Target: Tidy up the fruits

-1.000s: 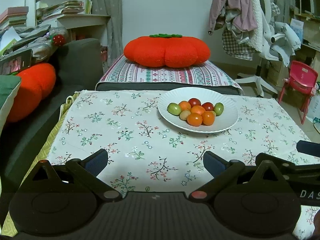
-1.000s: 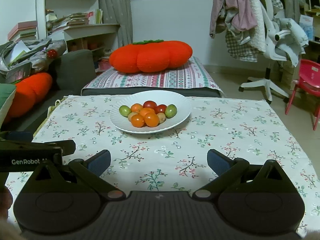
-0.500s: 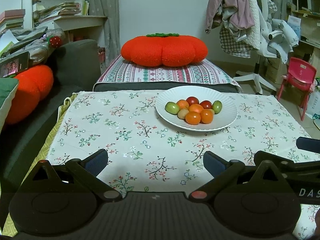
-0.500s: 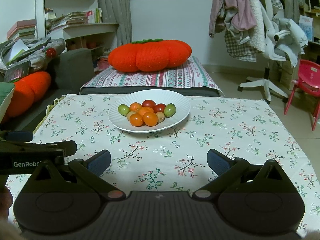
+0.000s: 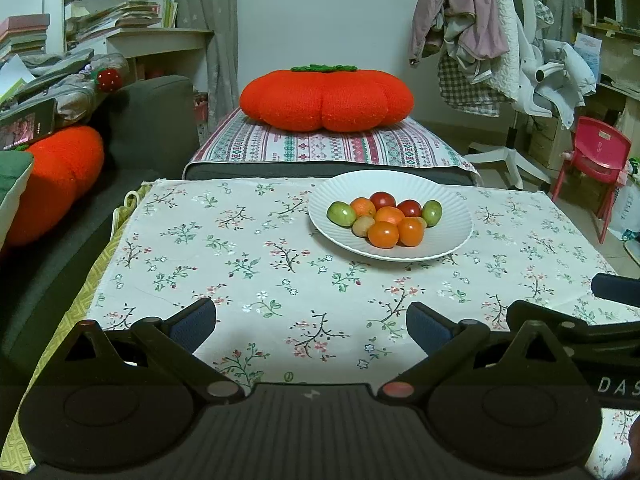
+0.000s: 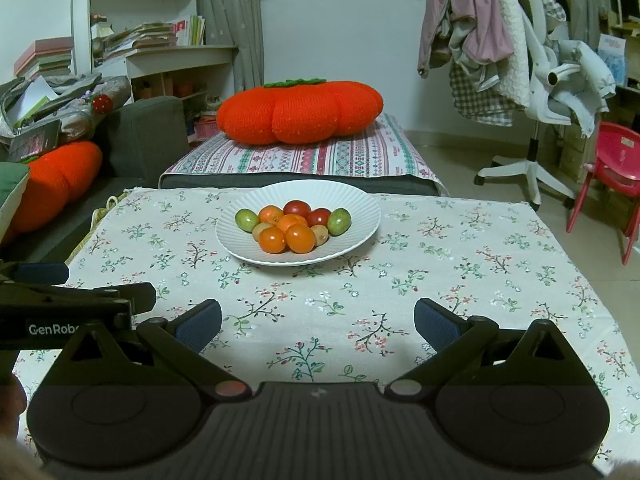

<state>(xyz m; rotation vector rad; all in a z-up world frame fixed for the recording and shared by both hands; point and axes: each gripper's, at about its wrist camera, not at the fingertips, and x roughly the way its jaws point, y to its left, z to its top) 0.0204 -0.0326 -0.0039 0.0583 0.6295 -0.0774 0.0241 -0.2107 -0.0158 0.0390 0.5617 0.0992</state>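
A white ribbed plate (image 5: 448, 210) (image 6: 360, 210) sits on the floral tablecloth toward the far side. It holds a pile of several small fruits: orange ones (image 5: 383, 234) (image 6: 300, 238), red ones (image 5: 382, 200) (image 6: 297, 208) and green ones (image 5: 341, 213) (image 6: 339, 220). My left gripper (image 5: 311, 322) is open and empty, low over the near part of the table, well short of the plate. My right gripper (image 6: 318, 320) is open and empty too, beside it on the right. Each gripper shows at the edge of the other's view.
The floral tablecloth (image 5: 240, 264) covers the table. Behind it is a striped mattress (image 5: 320, 146) with a big orange pumpkin cushion (image 5: 326, 98). A dark sofa with another orange cushion (image 5: 60, 176) is at left. A red child chair (image 5: 596, 160) and a clothes-laden office chair (image 6: 532, 80) stand at right.
Both grippers have tilted or drawn back slightly, so the plate sits a little lower and farther left in both views. Both stay open and empty.
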